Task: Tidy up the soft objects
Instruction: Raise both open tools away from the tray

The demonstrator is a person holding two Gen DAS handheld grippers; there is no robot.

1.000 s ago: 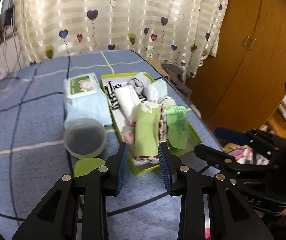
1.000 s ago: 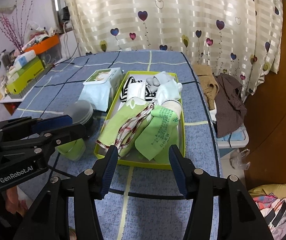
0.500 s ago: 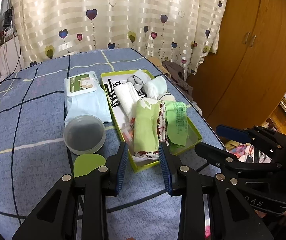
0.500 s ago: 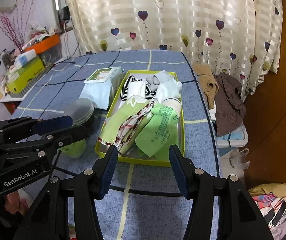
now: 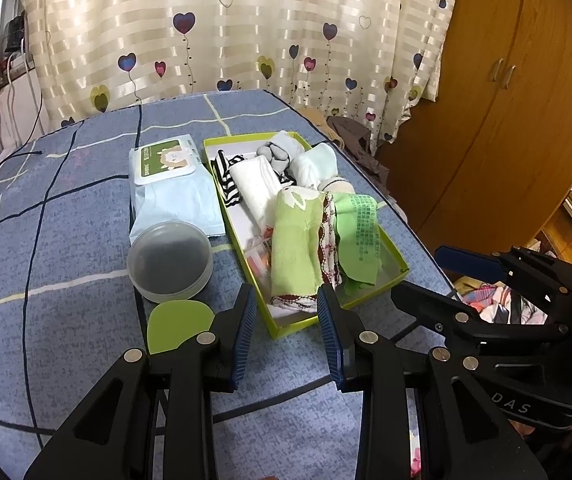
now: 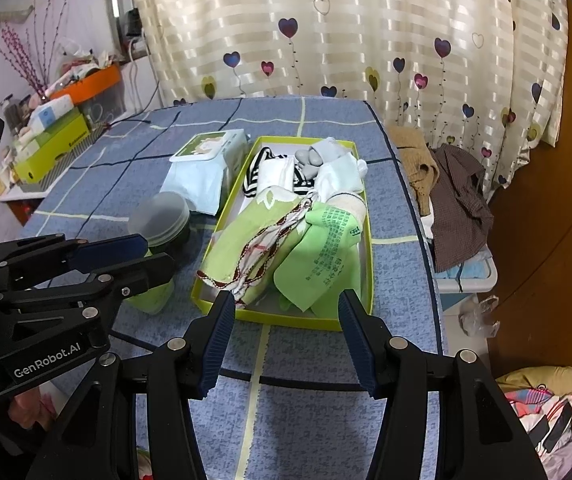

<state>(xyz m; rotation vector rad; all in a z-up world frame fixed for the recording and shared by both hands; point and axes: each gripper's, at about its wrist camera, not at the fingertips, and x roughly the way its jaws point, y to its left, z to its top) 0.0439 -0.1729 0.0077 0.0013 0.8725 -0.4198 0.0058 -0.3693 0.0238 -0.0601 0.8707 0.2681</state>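
The far end of the green box (image 6: 361,276) is crowded, so the grey and pale soft pieces there overlap and cannot be told apart, and small packets under the light-green towel (image 5: 291,248) are only partly seen. A green lid-like shape (image 5: 174,324) is cut off behind the left gripper's finger, and the contents of the round plastic container (image 5: 170,260) stay dim behind its cloudy lid. Both grippers hang above the near edge of the blue checked table (image 5: 46,240), tilted down toward the box. The left gripper (image 5: 286,334) has its jaws parted with nothing between them; the right gripper (image 6: 284,334) stands wider, also empty. The soft objects, including a green sock (image 6: 321,256) with printed characters too small to read and a striped cloth (image 5: 226,180), lie in the box beside a wipes pack (image 5: 170,184). The left gripper's body reads "GenRobot.AI" in the right wrist view; "DAS" shows on the right gripper.
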